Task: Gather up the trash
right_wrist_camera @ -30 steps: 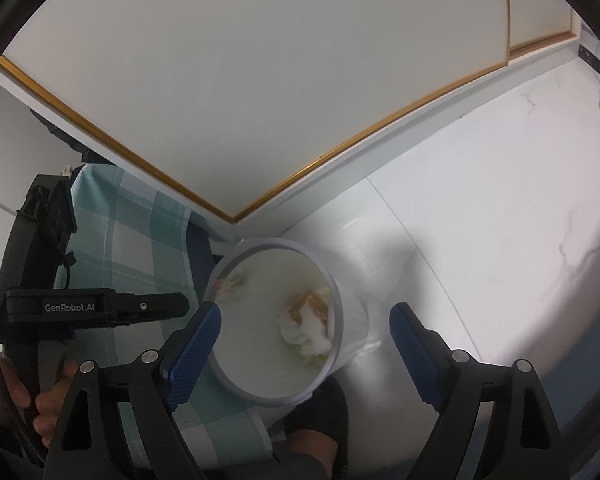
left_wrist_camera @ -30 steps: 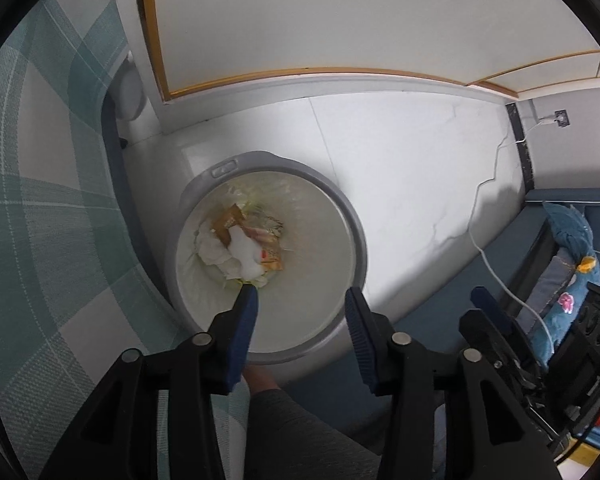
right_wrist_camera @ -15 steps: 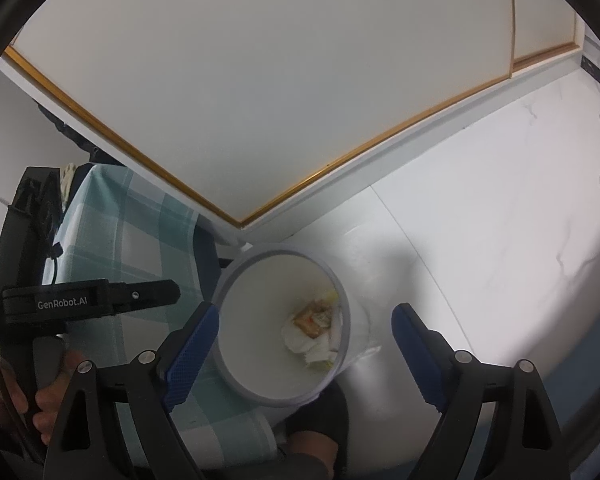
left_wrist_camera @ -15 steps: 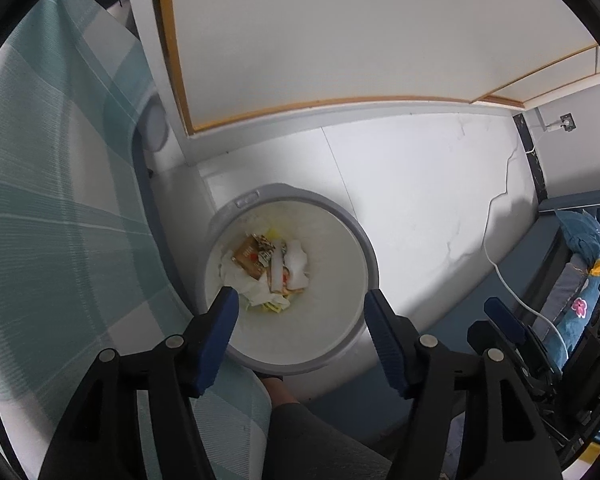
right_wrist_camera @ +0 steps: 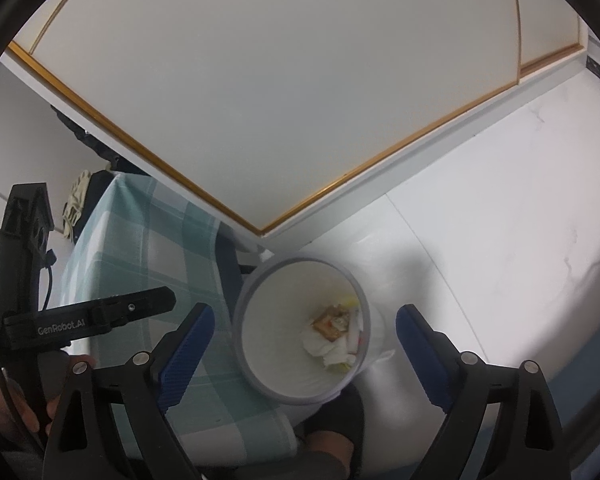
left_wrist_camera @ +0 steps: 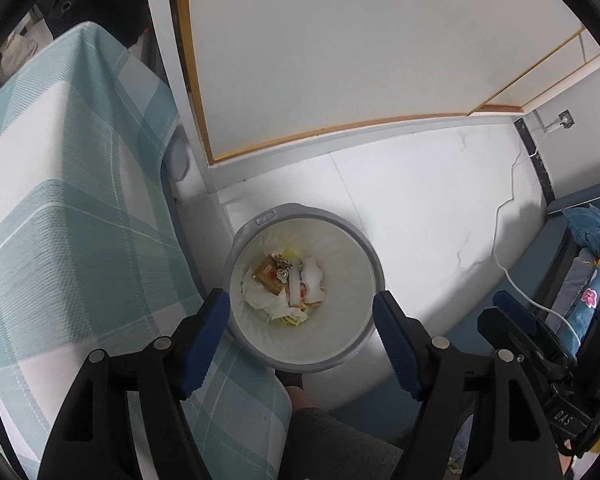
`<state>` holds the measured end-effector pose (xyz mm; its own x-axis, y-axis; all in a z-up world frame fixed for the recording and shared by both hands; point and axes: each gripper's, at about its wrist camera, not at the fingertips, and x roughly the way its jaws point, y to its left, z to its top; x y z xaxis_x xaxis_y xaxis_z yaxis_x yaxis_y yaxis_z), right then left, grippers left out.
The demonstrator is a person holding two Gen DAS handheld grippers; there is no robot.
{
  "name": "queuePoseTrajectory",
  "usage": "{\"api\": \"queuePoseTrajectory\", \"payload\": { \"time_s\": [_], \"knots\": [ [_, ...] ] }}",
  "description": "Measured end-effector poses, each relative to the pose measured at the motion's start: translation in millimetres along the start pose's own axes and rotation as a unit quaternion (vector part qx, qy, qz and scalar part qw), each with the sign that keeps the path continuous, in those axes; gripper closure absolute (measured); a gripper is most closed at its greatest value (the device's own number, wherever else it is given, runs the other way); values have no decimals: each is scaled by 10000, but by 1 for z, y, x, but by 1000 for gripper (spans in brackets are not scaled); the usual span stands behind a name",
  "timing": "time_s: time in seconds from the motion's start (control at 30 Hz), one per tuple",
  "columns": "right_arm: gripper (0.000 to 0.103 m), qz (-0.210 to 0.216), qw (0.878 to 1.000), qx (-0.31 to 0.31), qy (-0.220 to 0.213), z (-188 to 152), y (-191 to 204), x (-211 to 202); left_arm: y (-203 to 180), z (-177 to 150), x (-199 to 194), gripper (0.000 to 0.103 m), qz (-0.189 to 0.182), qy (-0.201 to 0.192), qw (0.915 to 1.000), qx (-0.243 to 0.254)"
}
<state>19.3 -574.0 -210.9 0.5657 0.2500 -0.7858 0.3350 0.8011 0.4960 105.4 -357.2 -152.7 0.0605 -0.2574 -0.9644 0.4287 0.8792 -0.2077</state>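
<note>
A white bin with a grey rim (left_wrist_camera: 365,242) stands on the white floor, against a checked cloth. Crumpled tissues, a brown wrapper and other trash (left_wrist_camera: 286,288) lie at its bottom. My left gripper (left_wrist_camera: 300,305) hangs above the bin pointing down; its jaws are opening and nothing is between them. In the right wrist view the same bin (right_wrist_camera: 260,280) and its trash (right_wrist_camera: 334,338) lie below my right gripper (right_wrist_camera: 304,320), whose wide jaws are also opening on nothing. The left gripper's black body (right_wrist_camera: 88,320) shows at the left there, held by a hand.
A teal and white checked cloth (left_wrist_camera: 80,200) covers furniture left of the bin. A white wall panel with gold trim (left_wrist_camera: 340,60) rises behind. A white cable (left_wrist_camera: 504,240) runs across the floor to a wall socket. Blue fabric (left_wrist_camera: 592,232) lies at the right. A knee (left_wrist_camera: 332,440) is below.
Both grippers have risen, so the bin looks smaller and farther. The left jaws have spread much wider, the right jaws a little. The trash stays in the bin.
</note>
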Motion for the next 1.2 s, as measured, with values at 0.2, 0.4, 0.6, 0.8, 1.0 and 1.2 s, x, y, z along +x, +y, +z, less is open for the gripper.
{"api": "queuePoseTrajectory", "payload": {
  "time_s": [0.2,0.4,0.6,0.8,1.0,1.2],
  "knots": [
    [7,87,9999,-50,-87,1,8,-10,3,-3,-13,32,140,-301,9994,36],
    [5,113,9998,-91,-156,2,13,-18,1,-7,-22,32,126,-531,9984,125],
    [2,128,9996,-129,-198,1,17,-22,-5,-13,-25,32,226,-597,9977,222],
    [2,100,9996,-157,-219,1,19,-24,-4,-14,-28,32,277,-640,9973,209],
    [1,66,9996,-172,-222,1,20,-24,-6,-15,-28,32,275,-635,9973,262],
    [1,33,9996,-173,-229,2,19,-24,-8,-15,-28,32,213,-626,9973,305]
  ]
}}
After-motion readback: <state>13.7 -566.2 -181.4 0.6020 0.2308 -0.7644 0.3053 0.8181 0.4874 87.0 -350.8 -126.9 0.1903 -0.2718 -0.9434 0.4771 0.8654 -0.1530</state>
